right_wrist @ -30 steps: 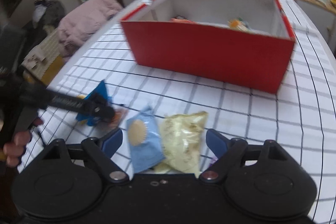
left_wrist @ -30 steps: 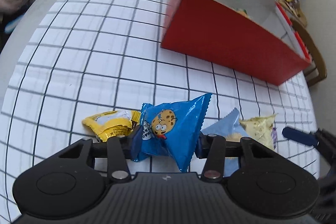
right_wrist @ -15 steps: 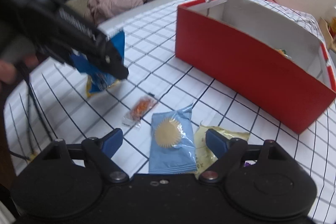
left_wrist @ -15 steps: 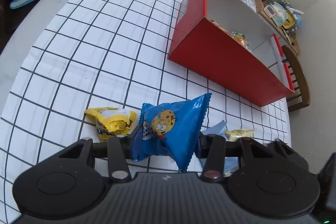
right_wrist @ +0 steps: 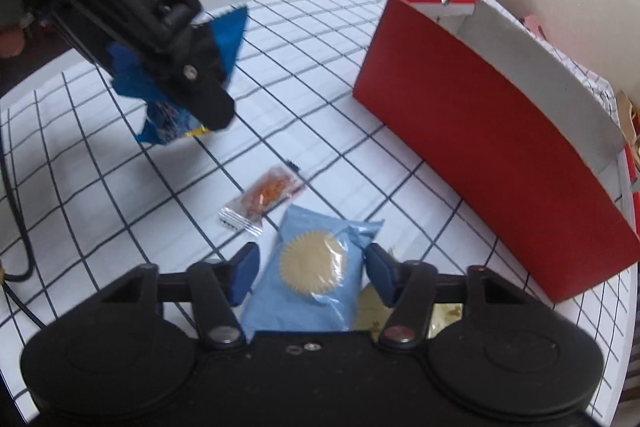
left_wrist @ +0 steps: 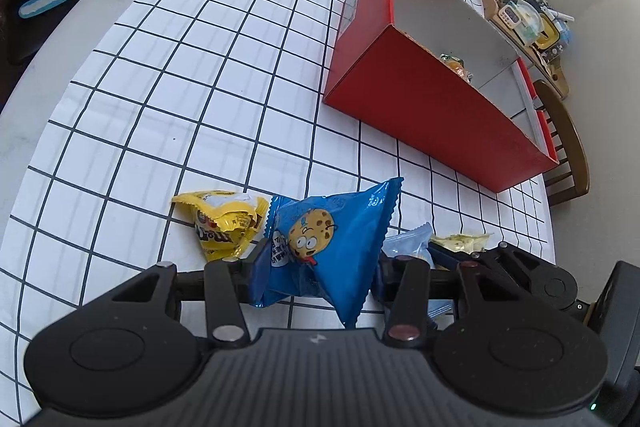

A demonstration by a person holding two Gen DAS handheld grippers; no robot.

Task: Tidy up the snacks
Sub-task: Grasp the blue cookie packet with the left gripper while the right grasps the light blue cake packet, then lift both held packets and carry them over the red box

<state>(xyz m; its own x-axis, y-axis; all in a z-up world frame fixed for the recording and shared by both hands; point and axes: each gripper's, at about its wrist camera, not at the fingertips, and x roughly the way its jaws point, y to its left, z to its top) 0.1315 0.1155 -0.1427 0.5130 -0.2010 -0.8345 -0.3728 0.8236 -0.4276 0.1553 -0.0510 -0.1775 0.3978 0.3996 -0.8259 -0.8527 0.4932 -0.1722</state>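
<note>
The red box (right_wrist: 496,147) stands toward the worktop's far edge. Our left tool (left_wrist: 320,267) grips the blue cookie bag (left_wrist: 332,239) above the cloth; our right tool (right_wrist: 310,273) has just been closing around the pale blue packet (right_wrist: 312,279). Next, we should lift both packs into the box.

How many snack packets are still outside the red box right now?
5: blue cookie bag held in the left gripper; light-blue packet between the right gripper's fingers; yellow packet, orange packet and pale packet on the cloth. Others may be hidden.
</note>
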